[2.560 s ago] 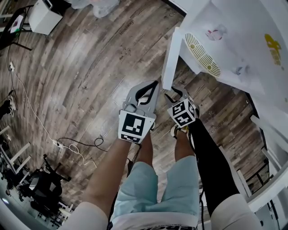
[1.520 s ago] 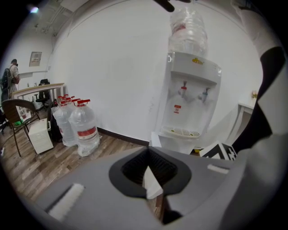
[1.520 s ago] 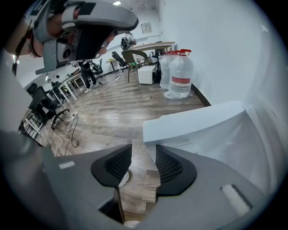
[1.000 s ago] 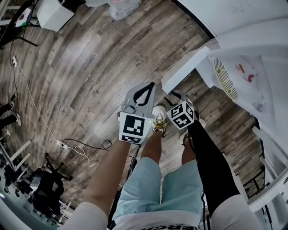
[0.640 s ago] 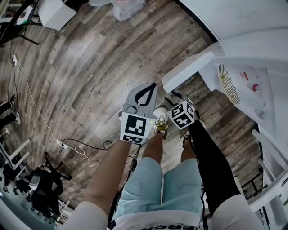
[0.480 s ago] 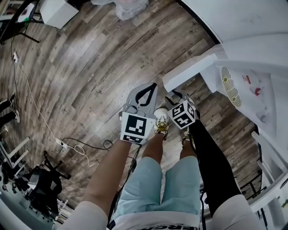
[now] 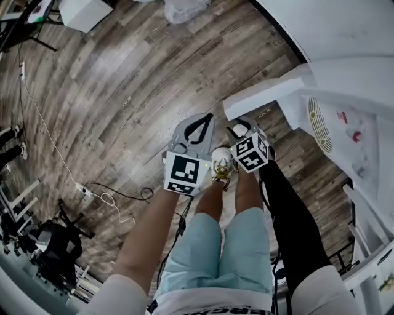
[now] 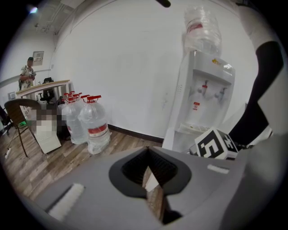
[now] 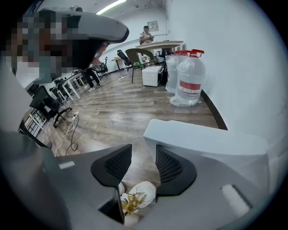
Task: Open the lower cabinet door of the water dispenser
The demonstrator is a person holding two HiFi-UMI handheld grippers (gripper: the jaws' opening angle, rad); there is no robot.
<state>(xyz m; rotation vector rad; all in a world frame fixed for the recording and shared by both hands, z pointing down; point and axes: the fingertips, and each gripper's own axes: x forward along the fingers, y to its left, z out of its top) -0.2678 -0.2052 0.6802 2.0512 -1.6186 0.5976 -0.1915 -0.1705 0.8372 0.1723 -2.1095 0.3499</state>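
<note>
The white water dispenser (image 7: 345,117) stands at the right, also visible in the left gripper view (image 8: 202,103) with a bottle (image 8: 202,27) on top. Its lower cabinet door (image 7: 265,98) is swung out over the floor. My right gripper (image 7: 237,130) is at the door's free end, open. In the right gripper view nothing lies between the pads (image 9: 143,152), and the door's edge (image 9: 207,141) runs just beyond the right jaw. Beside it to the left, over the wooden floor, my left gripper (image 7: 205,118) is shut and empty (image 8: 147,152).
Several full water jugs (image 8: 90,121) stand against the wall left of the dispenser. A cable (image 7: 104,194) trails over the floor at the left, and a white box (image 7: 86,11) sits far off. The person's legs and shoes (image 7: 221,163) are under the grippers.
The door has swung further out from the dispenser since the earliest frame. Both grippers have drifted slightly with it; the left stays shut and the right stays at the door's end.
</note>
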